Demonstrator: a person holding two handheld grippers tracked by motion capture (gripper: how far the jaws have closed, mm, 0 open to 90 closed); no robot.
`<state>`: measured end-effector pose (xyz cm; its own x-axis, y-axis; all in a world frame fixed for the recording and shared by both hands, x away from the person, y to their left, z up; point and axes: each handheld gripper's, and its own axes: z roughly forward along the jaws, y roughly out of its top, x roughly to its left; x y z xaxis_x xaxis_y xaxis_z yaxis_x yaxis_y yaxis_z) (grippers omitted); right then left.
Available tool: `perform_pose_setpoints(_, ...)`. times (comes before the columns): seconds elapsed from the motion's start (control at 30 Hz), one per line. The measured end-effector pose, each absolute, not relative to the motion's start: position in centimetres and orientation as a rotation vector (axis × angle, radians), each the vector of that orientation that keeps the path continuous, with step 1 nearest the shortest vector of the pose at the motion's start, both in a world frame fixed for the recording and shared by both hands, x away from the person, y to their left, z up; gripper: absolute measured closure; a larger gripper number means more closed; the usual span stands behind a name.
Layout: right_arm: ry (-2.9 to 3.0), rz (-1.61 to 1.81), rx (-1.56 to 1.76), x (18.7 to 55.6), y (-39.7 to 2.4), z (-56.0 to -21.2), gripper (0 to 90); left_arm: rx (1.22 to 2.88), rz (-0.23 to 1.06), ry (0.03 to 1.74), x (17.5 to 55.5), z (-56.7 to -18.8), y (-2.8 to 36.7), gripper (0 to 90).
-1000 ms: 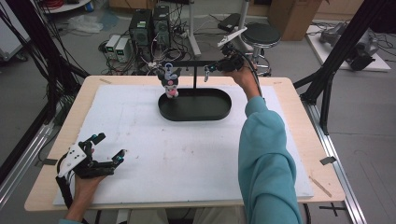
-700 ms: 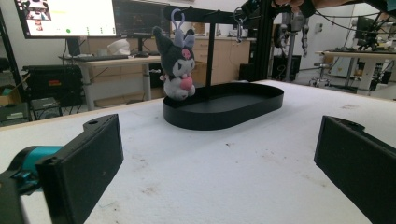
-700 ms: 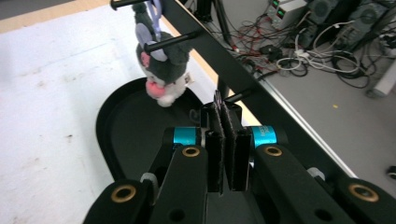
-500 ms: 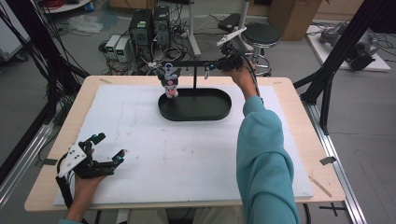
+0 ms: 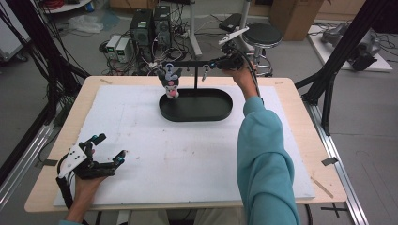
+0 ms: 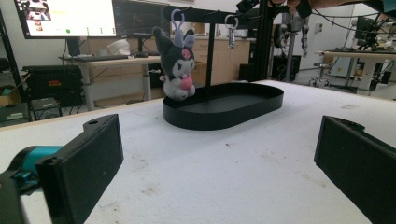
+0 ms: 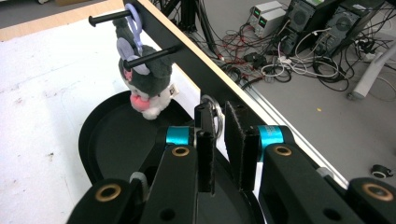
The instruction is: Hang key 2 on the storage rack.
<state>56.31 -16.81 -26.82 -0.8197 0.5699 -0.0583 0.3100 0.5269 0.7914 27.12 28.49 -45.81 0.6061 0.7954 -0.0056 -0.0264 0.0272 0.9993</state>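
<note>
Right gripper [image 7: 218,140] at stand's crossbar [image 5: 197,62], jaws just easing apart, narrow gap, metal key ring [image 7: 215,114] between pads on peg, seemingly no longer pinched. Best: open fully, back straight off along peg, avoid snagging ring. Left gripper [image 5: 109,150] idle on white mat [image 5: 141,140], jaws wide, holding nothing. Plush keychain [image 5: 170,83] hangs from peg, feet over black oval tray [image 5: 225,110]; tray otherwise bare

Your right gripper [image 7: 218,140] has just been easing its jaws apart at the black rack [image 5: 195,63]: a narrow gap now stands between the pads, with the silver ring [image 7: 214,112] hanging in it from the rack's bar.
</note>
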Motion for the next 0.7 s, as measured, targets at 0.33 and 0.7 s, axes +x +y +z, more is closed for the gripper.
perform_pose_setpoints(0.33, 2.399, 1.361, 0.813, 55.6, -17.6, -26.4, 28.3, 1.416, 0.726, 0.702, 27.1, -45.8, 28.5, 1.7)
perform_pose_setpoints(0.7, 2.17, 1.645, 0.863, 50.3, -21.3, -24.9, 0.6, 1.415, 0.727, 0.703, 27.1, -45.8, 28.5, 1.7)
